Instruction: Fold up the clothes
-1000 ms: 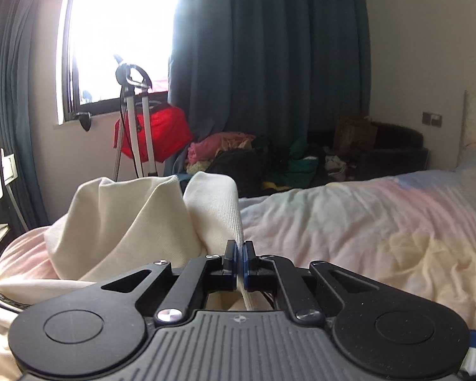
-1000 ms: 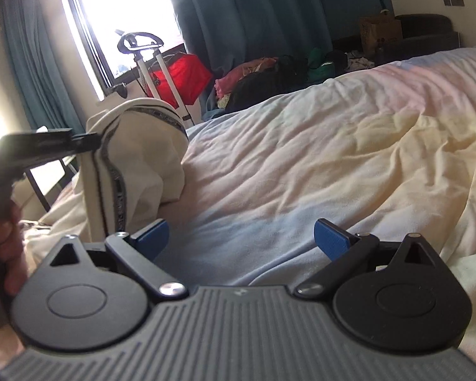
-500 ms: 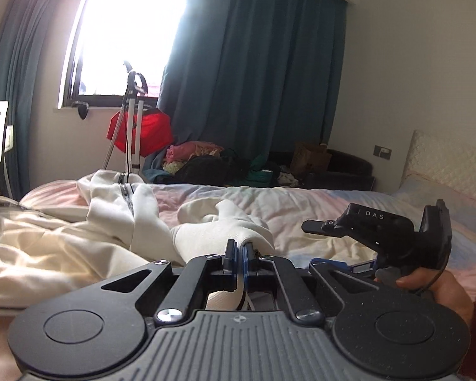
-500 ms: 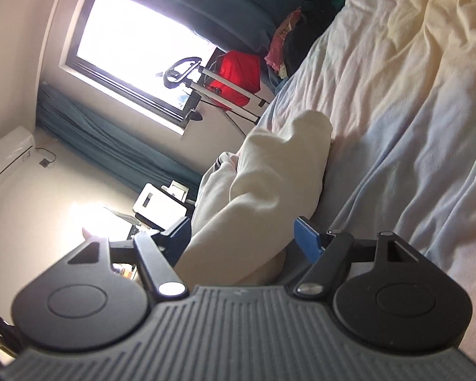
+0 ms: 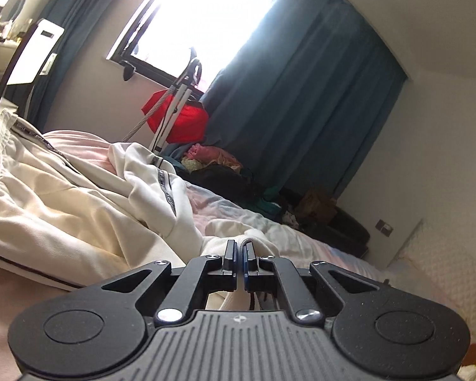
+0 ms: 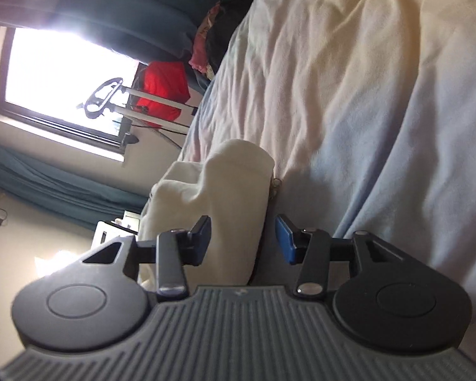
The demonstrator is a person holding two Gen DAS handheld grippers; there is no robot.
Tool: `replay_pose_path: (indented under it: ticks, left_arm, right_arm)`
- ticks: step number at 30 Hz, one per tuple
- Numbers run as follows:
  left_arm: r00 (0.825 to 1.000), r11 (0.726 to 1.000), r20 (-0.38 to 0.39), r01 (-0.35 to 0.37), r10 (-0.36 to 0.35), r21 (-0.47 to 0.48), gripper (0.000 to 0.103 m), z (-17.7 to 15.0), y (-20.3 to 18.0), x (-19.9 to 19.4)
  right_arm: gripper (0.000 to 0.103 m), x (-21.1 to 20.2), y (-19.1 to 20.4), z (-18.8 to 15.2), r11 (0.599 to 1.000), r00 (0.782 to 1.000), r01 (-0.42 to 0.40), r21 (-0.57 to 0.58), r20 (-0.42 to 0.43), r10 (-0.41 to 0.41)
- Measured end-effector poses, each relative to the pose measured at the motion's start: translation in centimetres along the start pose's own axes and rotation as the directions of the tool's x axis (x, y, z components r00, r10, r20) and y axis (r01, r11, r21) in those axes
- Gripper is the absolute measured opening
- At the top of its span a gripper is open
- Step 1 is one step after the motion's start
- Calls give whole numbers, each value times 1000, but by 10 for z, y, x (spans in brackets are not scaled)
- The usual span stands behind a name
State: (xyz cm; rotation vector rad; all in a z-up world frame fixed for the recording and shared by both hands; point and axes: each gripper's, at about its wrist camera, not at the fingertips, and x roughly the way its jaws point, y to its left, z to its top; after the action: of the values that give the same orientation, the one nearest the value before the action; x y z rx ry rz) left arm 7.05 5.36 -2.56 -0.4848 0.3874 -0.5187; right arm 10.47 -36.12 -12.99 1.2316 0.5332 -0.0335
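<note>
A cream garment with dark striped trim lies crumpled on the bed, spread to the left in the left wrist view. My left gripper is shut on a fold of this cream cloth, which bulges up around the closed tips. In the right wrist view the camera is rolled strongly sideways. A thick cream fold of the garment stands between the fingers of my right gripper. The jaws are apart, and the blue pads do not press the cloth.
The pastel bedsheet runs wrinkled to the right. A red bag on a metal stand, a heap of clothes and dark curtains stand beyond the bed under the bright window. A headboard is at the right.
Both views have tilted further. My left gripper has dropped low over the bed, still holding the cloth. My right gripper's jaws have narrowed around the cream fold.
</note>
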Motion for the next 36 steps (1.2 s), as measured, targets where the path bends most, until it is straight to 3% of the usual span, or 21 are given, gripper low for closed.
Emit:
replay_pose_path:
  ticks: [3, 6, 7, 8, 12, 15, 17, 19, 21, 24, 26, 30, 31, 33, 34, 35, 36]
  left_arm:
    - [1000, 999, 23, 0, 1, -45, 3, 7, 16, 5]
    - [999, 998, 23, 31, -30, -55, 4, 6, 22, 11]
    - [999, 997, 23, 42, -40, -58, 3, 5, 25, 14]
    - [998, 997, 23, 52, -51, -61, 3, 5, 27, 16]
    - [991, 991, -22, 130, -131, -44, 4, -1, 25, 29]
    - [958, 972, -172, 234, -228, 16, 7, -16, 4, 46]
    - [941, 964, -250, 256, -229, 79, 12, -34, -16, 54]
    - [923, 954, -314, 272, -221, 127, 30, -53, -35, 60]
    - [904, 938, -367, 299, -220, 175, 37, -69, -50, 64]
    - [892, 928, -411, 299, -189, 223, 53, -86, -63, 64]
    - [891, 930, -420, 288, -172, 229, 56, -93, -65, 60]
    - [890, 944, -427, 264, -160, 197, 63, -97, -67, 49]
    - [892, 946, -423, 259, -157, 194, 65, -96, -68, 46]
    - [901, 951, -411, 236, -138, 199, 67, -93, -69, 43]
    - [905, 953, -406, 224, -127, 201, 68, -92, -69, 41]
    - [910, 957, -398, 211, -119, 197, 69, -90, -68, 39]
    - [914, 961, -389, 197, -110, 192, 69, -88, -68, 37]
  right_arm:
    - [49, 31, 1, -6, 999, 998, -33, 38, -44, 34]
    - [49, 47, 9, -5, 998, 998, -53, 21, -20, 54]
    - [37, 49, 13, -3, 999, 999, -49, 5, -2, 49]
    - [9, 46, 19, 3, 999, 999, -33, -24, 25, 34]
    - [8, 11, 42, 34, 990, 984, 31, -140, 179, -5]
    - [8, -36, 49, 65, 980, 951, 88, -178, 307, -29]
    - [8, -73, 47, 84, 974, 917, 134, -182, 396, -53]
    - [8, -111, 31, 95, 971, 876, 188, -147, 471, -98]
    - [8, -142, 3, 97, 976, 850, 206, -66, 506, -146]
    - [9, -189, -40, 101, 973, 810, 224, 60, 543, -220]
    - [9, -211, -72, 98, 965, 812, 208, 157, 523, -260]
    - [11, -231, -119, 91, 946, 859, 106, 306, 452, -243]
    - [13, -231, -126, 91, 944, 872, 74, 322, 439, -218]
    - [37, -230, -132, 95, 944, 890, 24, 328, 423, -169]
    - [77, -228, -132, 97, 945, 894, 15, 327, 419, -159]
    - [98, -225, -131, 98, 945, 897, 10, 326, 415, -152]
    - [97, -223, -128, 98, 946, 897, 19, 324, 412, -159]
